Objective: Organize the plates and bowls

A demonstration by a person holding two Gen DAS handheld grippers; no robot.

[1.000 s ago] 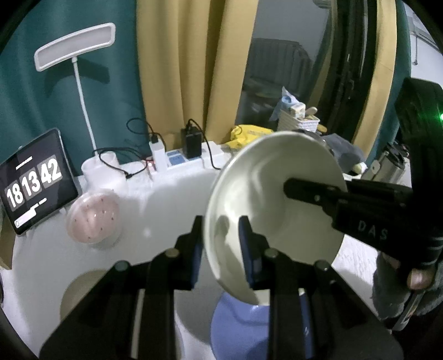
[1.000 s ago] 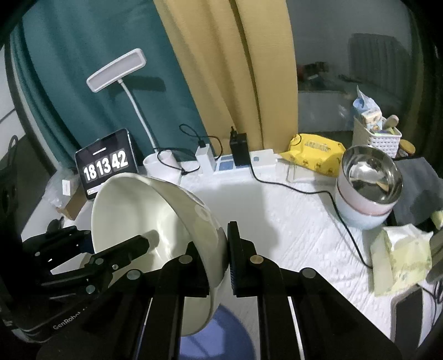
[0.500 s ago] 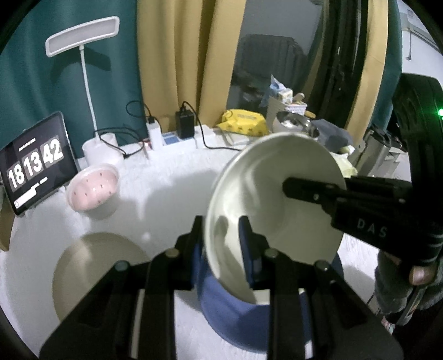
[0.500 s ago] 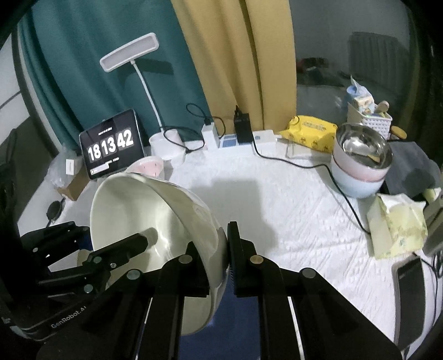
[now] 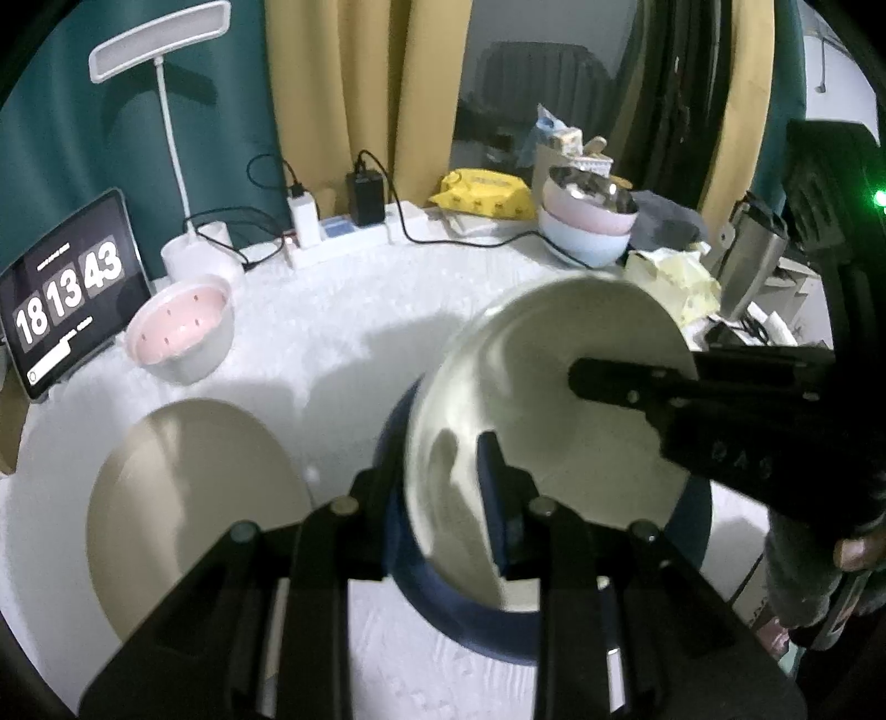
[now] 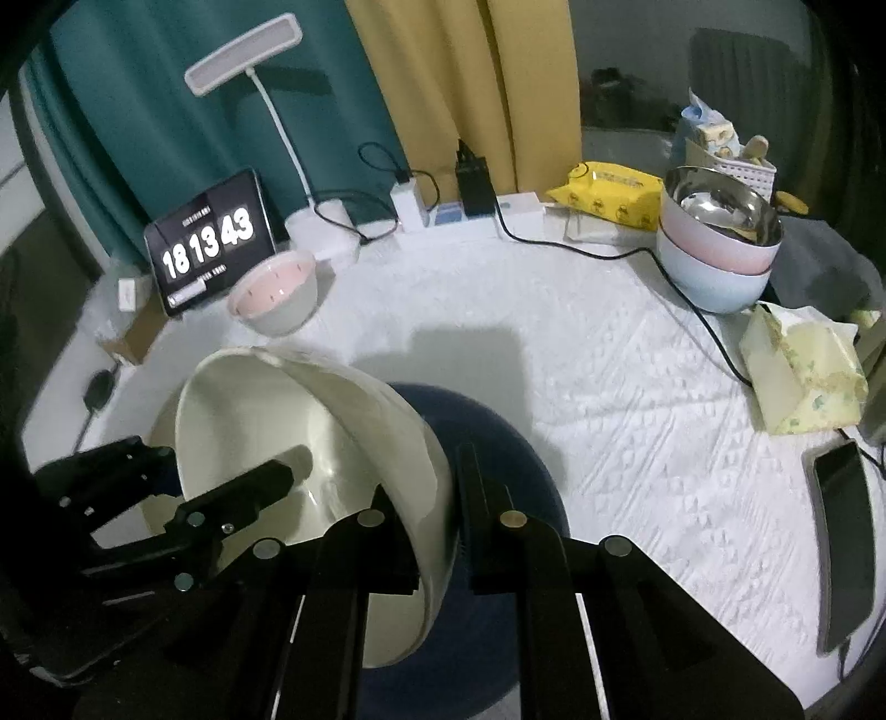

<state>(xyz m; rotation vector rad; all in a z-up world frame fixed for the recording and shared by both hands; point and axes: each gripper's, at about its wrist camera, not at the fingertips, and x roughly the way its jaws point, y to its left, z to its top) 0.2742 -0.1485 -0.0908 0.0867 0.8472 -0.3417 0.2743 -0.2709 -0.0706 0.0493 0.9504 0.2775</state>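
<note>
A cream bowl (image 5: 554,421) hangs tilted between both grippers, just above a dark blue bowl (image 5: 443,598) on the white table. My left gripper (image 5: 437,471) is shut on its near rim, one finger inside and one outside. My right gripper (image 6: 429,482) is shut on the opposite rim of the cream bowl (image 6: 266,421). The blue bowl (image 6: 498,443) shows behind and below it; I cannot tell whether the two bowls touch. A beige plate (image 5: 188,498) lies flat to the left of the blue bowl. A pink bowl (image 5: 183,332) stands by the clock tablet.
A stack of pastel bowls topped by a steel one (image 6: 714,249) stands at the back right. A tablet clock (image 6: 210,243), a desk lamp (image 6: 243,50), a power strip with a black cable (image 6: 609,255), a tissue pack (image 6: 803,382) and a phone (image 6: 841,548) line the table's edges.
Both grippers have come down and forward with the cream bowl. The blue bowl under it and the beige plate now show much larger and closer. The grips have not altered.
</note>
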